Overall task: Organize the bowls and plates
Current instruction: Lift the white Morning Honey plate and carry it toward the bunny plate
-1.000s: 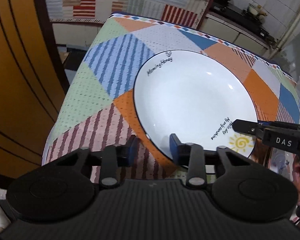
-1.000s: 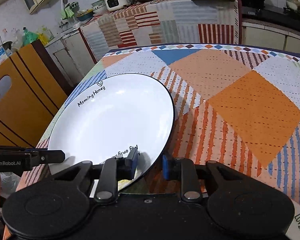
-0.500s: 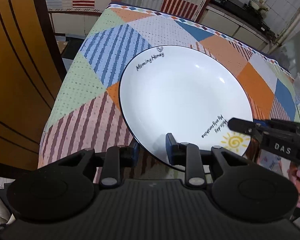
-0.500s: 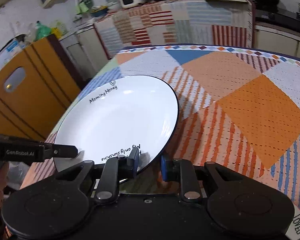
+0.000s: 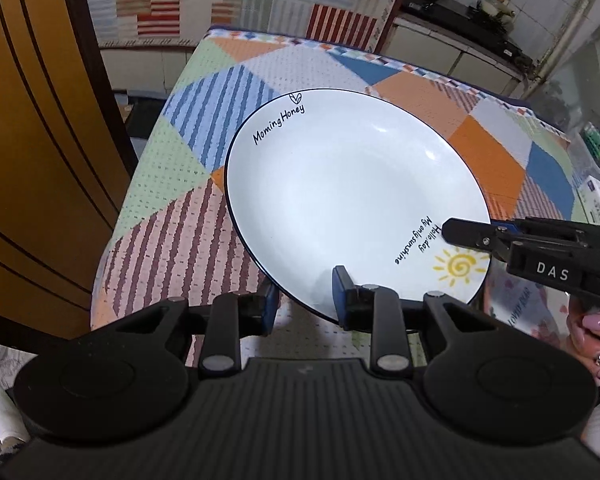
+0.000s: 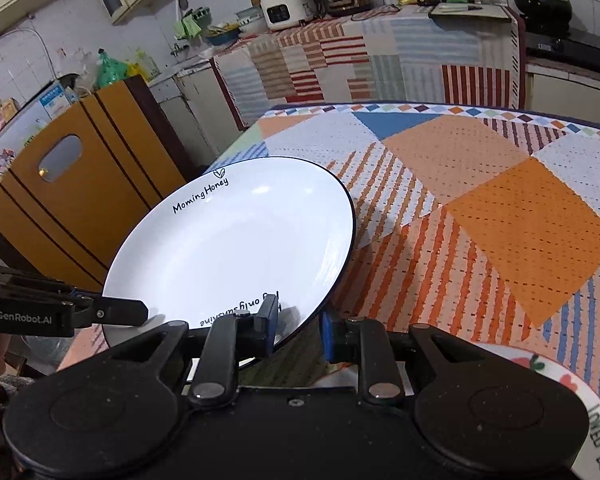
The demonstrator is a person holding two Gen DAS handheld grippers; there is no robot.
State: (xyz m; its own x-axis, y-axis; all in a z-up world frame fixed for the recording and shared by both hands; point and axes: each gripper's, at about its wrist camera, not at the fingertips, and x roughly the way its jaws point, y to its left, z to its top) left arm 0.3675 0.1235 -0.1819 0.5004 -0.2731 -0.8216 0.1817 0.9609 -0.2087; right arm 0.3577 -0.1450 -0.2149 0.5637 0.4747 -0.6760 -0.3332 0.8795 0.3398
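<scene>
A white plate [image 5: 348, 184] with a thin dark rim, the words "Morning Honey" and a yellow sun drawing hangs tilted just above the patchwork tablecloth [image 5: 180, 232]. My left gripper [image 5: 306, 300] is shut on its near rim, one finger above and one below. My right gripper [image 6: 298, 326] is shut on the same plate [image 6: 236, 248] further along that rim, beside the sun. From the left wrist, the right gripper [image 5: 456, 234] reaches in from the right. From the right wrist, the left gripper [image 6: 136, 314] comes in from the left.
A second plate [image 6: 596, 432] with red and green rim print and "LOVELY" lettering lies at the table's near right corner. An orange-brown cabinet [image 6: 80, 184] stands close to the table's left edge. A cloth-draped counter [image 6: 360, 60] with appliances runs behind. A person's hand [image 5: 596, 332] holds the right gripper.
Both grippers have risen a little and drawn back with the plate held between them. The plate now shows more of the table's far end beyond it.
</scene>
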